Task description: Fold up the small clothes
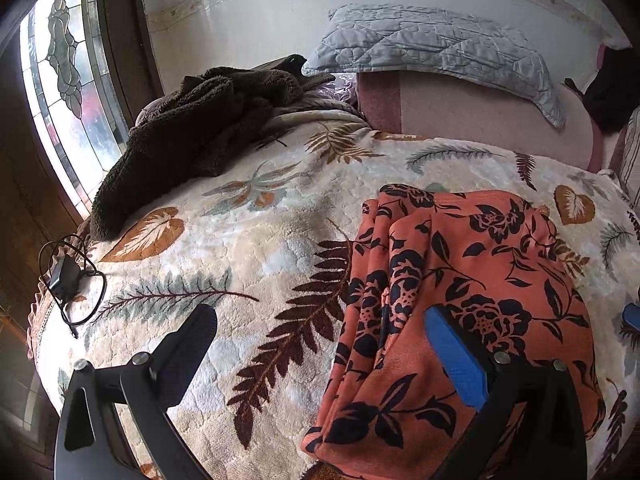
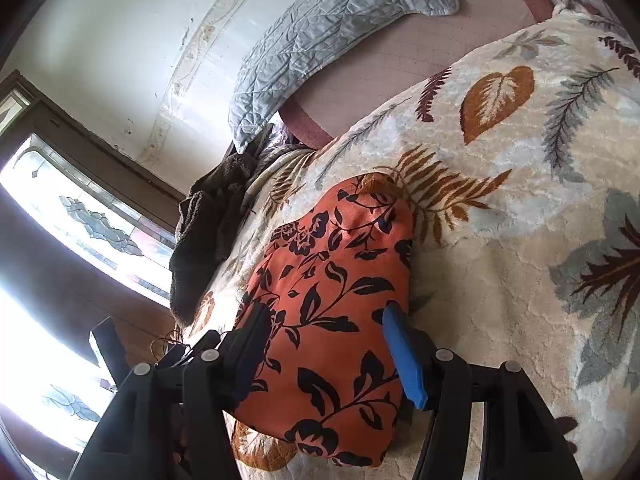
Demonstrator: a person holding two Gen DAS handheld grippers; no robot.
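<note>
An orange garment with a black flower print (image 1: 460, 312) lies folded on the leaf-patterned blanket (image 1: 248, 240). It also shows in the right wrist view (image 2: 332, 320). My left gripper (image 1: 320, 320) is open above the garment's left edge, its blue-padded right finger (image 1: 456, 352) over the cloth, its left finger over the blanket. My right gripper (image 2: 324, 320) is open just above the garment, its fingers spanning the folded cloth. Neither gripper holds anything.
A dark brown fuzzy blanket (image 1: 192, 136) lies at the far left of the bed. A grey quilted pillow (image 1: 436, 44) leans on the wall. A black charger with cable (image 1: 64, 276) sits at the bed's left edge. A stained-glass window (image 1: 60, 80) is on the left.
</note>
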